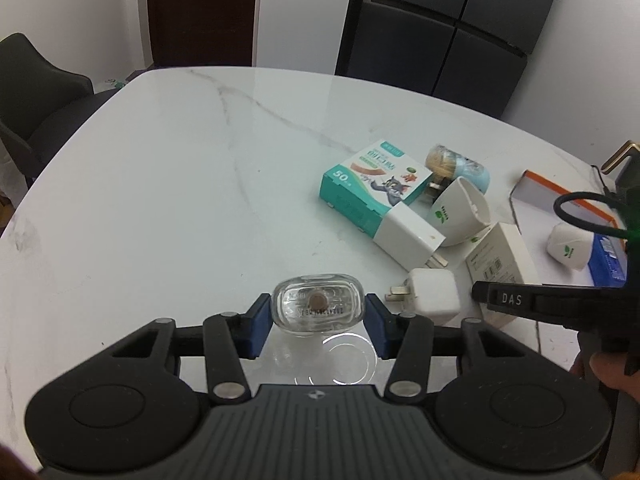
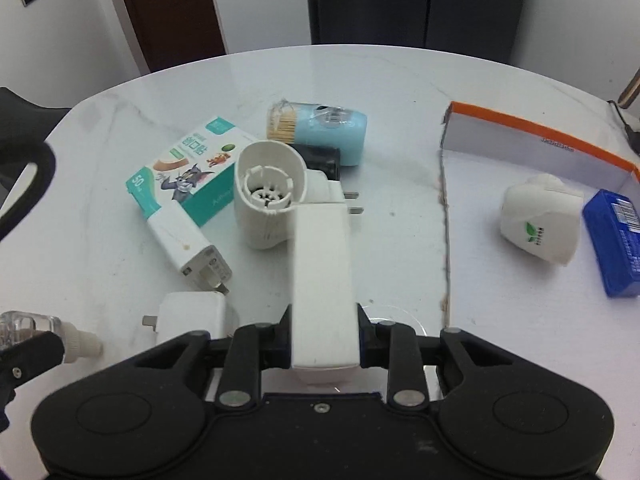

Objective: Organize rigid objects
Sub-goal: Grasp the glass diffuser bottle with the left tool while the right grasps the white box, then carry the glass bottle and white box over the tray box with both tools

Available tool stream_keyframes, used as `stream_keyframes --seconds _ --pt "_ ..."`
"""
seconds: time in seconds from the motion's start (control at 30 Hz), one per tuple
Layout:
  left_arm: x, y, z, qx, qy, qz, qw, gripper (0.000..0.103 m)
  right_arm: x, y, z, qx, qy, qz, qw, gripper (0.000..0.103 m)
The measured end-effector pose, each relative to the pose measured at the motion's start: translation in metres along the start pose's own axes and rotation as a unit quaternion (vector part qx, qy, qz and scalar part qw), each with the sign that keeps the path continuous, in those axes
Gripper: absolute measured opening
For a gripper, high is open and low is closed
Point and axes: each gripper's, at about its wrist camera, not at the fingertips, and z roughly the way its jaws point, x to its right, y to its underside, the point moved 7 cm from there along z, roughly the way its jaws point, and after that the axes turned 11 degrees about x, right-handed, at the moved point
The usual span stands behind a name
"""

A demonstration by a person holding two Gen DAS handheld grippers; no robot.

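White marble with grey veining forms the round table (image 1: 168, 184), and the teal cardboard box with a cartoon cat on its lid (image 2: 188, 172) serves as the landmark near its middle. The left gripper (image 1: 318, 314) has its blue-padded fingers (image 1: 256, 326) pinched on a small clear glass bottle (image 1: 318, 304), held above the tabletop on the near side of the teal box; in the right wrist view the same bottle shows a cream cap at its end. The right gripper (image 2: 324, 338) has its jaws clamped on a long white rectangular box (image 2: 322, 280), raised just to the right of the teal box and in front of it. Against the teal box's near corner lies a white oblong charger with plug prongs (image 2: 184, 246), and nearer still a small white cube plug (image 2: 192, 316). Just right of the teal box rests a white plastic cup-shaped shell with a slotted round core (image 2: 268, 188), touching a black block (image 2: 320, 160) behind it. Beyond that lies a pale blue cylindrical toothpick holder (image 2: 320, 124) on its side. Well to the right of the teal box stands an open tray with an orange rim (image 2: 532, 128), holding a white shell with a green leaf logo (image 2: 540, 220) beside a blue flat packet (image 2: 616, 244).
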Motion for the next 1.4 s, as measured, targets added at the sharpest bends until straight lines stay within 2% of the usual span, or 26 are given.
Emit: stream_keyframes --seconds 0.33,0.5,0.87,1.4 --pt "0.015 -0.008 -0.014 0.016 0.027 0.006 0.9995 0.050 -0.004 -0.013 -0.066 0.058 -0.028 -0.006 0.998 0.032" --pt "0.026 -0.012 -0.024 0.025 0.045 0.015 0.9986 0.050 -0.006 -0.015 -0.096 0.077 -0.026 -0.010 0.997 0.032" --pt "0.050 -0.022 -0.034 0.037 0.065 0.051 0.9959 0.050 -0.001 -0.015 -0.144 0.113 0.002 0.000 0.994 0.032" --pt "0.075 -0.020 -0.050 0.040 0.100 0.081 0.9908 0.050 0.013 -0.004 -0.189 0.135 0.045 0.035 0.989 0.032"
